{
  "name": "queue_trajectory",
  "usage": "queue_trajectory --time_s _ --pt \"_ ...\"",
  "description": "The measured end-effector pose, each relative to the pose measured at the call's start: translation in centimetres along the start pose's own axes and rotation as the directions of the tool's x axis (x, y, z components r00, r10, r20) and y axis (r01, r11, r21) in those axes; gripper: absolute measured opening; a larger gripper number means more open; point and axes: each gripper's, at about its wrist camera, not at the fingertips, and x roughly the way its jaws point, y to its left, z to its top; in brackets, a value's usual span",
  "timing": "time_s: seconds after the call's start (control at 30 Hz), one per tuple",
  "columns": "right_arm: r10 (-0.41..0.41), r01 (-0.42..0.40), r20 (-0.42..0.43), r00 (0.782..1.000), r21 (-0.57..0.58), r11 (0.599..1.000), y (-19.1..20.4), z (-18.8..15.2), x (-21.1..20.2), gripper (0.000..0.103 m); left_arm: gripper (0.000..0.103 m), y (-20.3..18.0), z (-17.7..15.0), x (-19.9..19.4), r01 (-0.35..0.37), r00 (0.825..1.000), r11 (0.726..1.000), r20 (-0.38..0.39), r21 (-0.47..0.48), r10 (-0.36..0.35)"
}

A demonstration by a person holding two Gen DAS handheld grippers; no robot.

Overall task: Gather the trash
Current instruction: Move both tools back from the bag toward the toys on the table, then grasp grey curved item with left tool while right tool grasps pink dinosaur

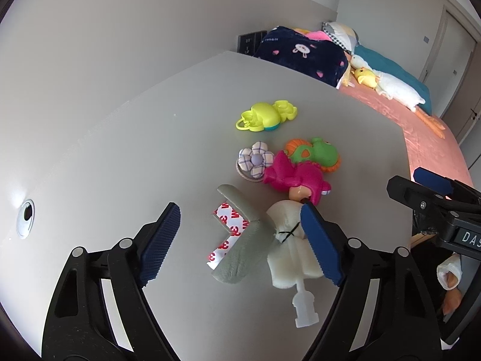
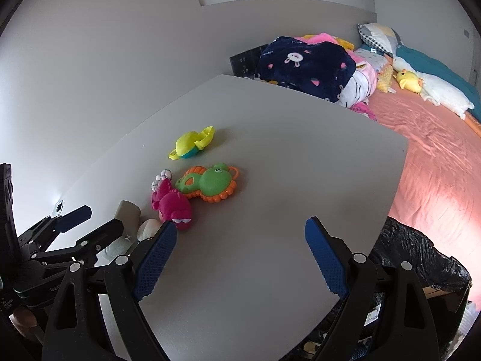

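On the grey table [image 1: 120, 150] lies an L-shaped grey foam corner guard [image 1: 240, 240] with red-printed white tape backing [image 1: 231, 225]. Beside it is a white foam wrap [image 1: 288, 240] tied with black thread, a clear plastic nozzle sticking out below. My left gripper [image 1: 240, 210] stands open with both pieces between its fingers. Its right pad [image 1: 318, 237] is at the foam wrap's edge, and its left pad is clear of the guard. In the right wrist view the guard [image 2: 129, 210] and wrap [image 2: 148, 228] sit by the left gripper [image 2: 105, 216]. My right gripper [image 2: 240, 224] is open over bare table.
Toys lie just beyond the trash: a pink figure [image 1: 294, 177], a green frog rattle [image 1: 318, 153], a checked fabric flower [image 1: 255, 159] and a yellow toy [image 1: 264, 115]. A black trash bag [image 2: 415, 252] hangs off the table's right edge. A bed [image 2: 436, 156] with plush toys lies beyond.
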Motion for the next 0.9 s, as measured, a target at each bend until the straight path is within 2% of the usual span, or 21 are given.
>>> queue_trajectory --time_s 0.33,0.4,0.43,0.53,0.67,0.9 --pt "0.041 -0.042 -0.035 0.999 -0.025 0.999 1.5 0.6 2.2 0.088 0.071 1.3 -0.4 2.2 0.013 0.999 0.999 -0.047 -0.03 -0.015" --pt "0.053 -0.055 -0.047 0.997 -0.03 0.998 1.9 0.7 2.7 0.088 0.059 1.5 -0.5 2.4 0.016 0.999 0.999 -0.048 -0.037 -0.018" --pt "0.059 -0.061 -0.052 0.997 -0.033 0.998 2.1 0.7 2.9 0.088 0.04 1.7 -0.5 2.6 0.02 0.998 0.999 -0.056 -0.038 -0.022" --pt "0.072 -0.075 -0.068 0.995 -0.045 0.996 2.9 0.7 3.7 0.088 0.025 2.2 -0.5 2.3 0.049 0.998 0.997 -0.043 -0.057 -0.051" --pt "0.095 -0.1 -0.09 0.991 -0.055 0.993 3.8 0.9 4.7 0.087 0.025 3.1 -0.4 1.7 0.027 0.999 0.997 -0.019 -0.069 -0.028" --pt "0.141 -0.15 -0.146 0.979 -0.053 0.987 5.0 1.2 6.9 0.068 0.025 5.0 0.1 0.2 0.001 1.0 0.995 0.014 -0.104 0.0"
